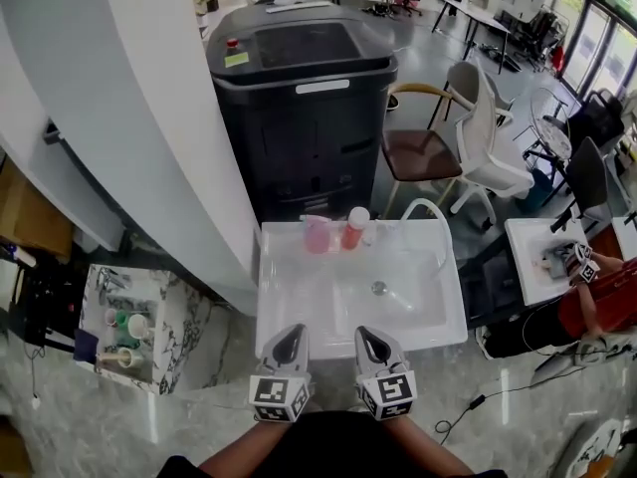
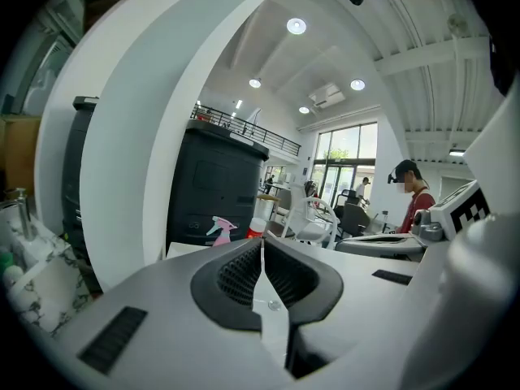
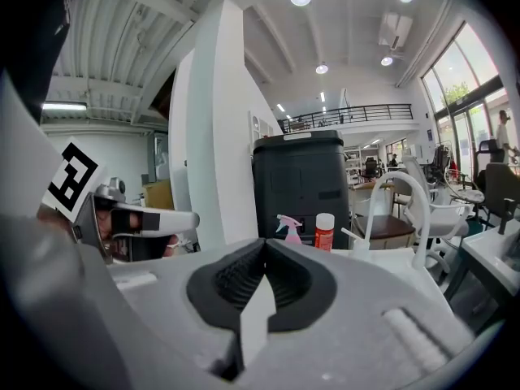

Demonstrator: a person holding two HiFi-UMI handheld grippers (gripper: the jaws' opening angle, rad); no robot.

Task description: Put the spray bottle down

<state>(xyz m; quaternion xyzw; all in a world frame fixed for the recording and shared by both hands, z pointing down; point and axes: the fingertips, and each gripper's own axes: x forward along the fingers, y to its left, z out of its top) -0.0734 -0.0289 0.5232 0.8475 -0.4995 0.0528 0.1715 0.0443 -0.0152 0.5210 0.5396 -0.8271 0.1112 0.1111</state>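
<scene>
At the lower centre of the head view, the left tool and right tool hover side by side over the near edge of the white sink. The pink spray bottle stands upright on the sink's far rim, well apart from both tools and just left of a red bottle. In the left gripper view, the jaws are clenched on nothing, with the bottle small, up and left of the tips. In the right gripper view, the jaws are likewise pressed together and empty, with the bottle just above the tips.
</scene>
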